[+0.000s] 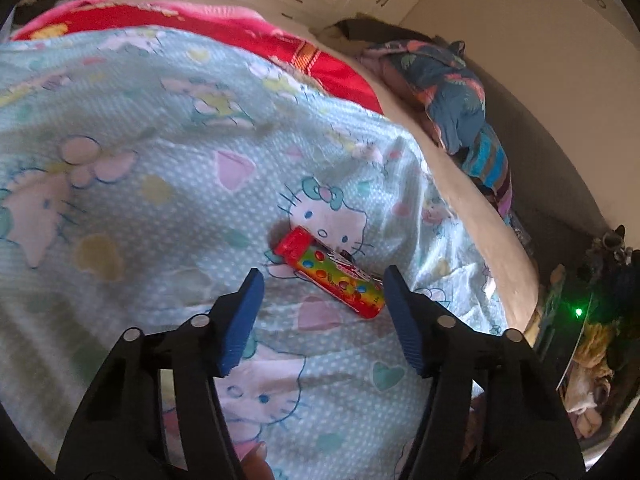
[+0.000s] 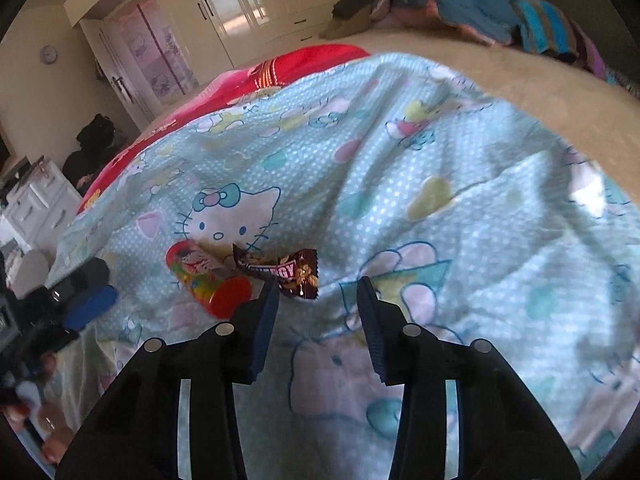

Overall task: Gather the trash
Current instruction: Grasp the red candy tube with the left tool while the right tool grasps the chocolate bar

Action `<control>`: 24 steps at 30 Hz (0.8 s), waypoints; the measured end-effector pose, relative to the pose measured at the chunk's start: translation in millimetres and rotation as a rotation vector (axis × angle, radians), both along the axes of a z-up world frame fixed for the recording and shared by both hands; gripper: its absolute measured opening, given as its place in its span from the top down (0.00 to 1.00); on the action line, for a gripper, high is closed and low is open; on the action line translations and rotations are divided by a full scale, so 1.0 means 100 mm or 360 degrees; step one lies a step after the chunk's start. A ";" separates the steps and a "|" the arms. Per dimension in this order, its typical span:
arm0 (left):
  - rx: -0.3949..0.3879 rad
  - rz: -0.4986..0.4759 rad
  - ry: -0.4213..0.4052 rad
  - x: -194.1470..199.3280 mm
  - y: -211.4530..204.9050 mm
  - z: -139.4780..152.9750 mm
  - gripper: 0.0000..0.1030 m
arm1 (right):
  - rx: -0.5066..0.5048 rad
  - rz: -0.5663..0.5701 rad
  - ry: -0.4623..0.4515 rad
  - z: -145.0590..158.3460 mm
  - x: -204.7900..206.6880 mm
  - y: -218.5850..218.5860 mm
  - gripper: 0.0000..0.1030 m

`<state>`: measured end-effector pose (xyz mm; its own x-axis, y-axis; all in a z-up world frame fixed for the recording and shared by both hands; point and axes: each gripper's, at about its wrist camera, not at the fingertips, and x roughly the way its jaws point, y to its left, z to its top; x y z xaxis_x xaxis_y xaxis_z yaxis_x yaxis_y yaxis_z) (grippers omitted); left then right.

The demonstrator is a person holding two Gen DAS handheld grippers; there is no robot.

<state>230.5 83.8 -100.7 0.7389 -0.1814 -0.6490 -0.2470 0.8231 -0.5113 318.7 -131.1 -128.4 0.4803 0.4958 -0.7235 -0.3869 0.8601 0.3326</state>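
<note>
Both ribbed blue claws gape, left claw (image 1: 324,280) over a glossy cylindrical tube (image 1: 334,274), right claw (image 2: 318,290) near a crinkled wrapper (image 2: 286,270) on the dotted blanket (image 2: 400,200).

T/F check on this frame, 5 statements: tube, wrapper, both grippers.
1. The candy tube lies on its side on the blanket. True.
2. The left gripper is shut on the tube. False: its jaws stand apart, no pad pressing on the tube.
3. A brown wrapper lies beside the tube. True.
4. The right gripper holds the wrapper. False: its jaws are open, the wrapper lying just ahead of the fingertips.
5. The tube's cap is blue. False: it is red.
</note>
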 end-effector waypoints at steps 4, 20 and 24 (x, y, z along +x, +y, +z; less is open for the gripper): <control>-0.0028 -0.0036 0.0016 0.13 -0.04 -0.09 0.49 | 0.0013 0.0028 0.0035 -0.06 0.10 0.04 0.67; -0.0314 -0.0066 0.0136 0.60 0.01 -0.51 0.49 | 0.0034 0.0040 0.0046 -0.17 0.03 0.06 0.89; -0.0189 -0.0114 0.0169 0.68 -0.12 -0.49 0.55 | 0.0025 -0.0057 0.0039 -0.08 -0.11 -0.12 0.90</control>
<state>298.3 72.1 -149.7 0.6497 -0.3110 -0.6936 -0.2477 0.7760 -0.5800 307.3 -142.8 -136.3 0.4805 0.4899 -0.7274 -0.3474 0.8679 0.3550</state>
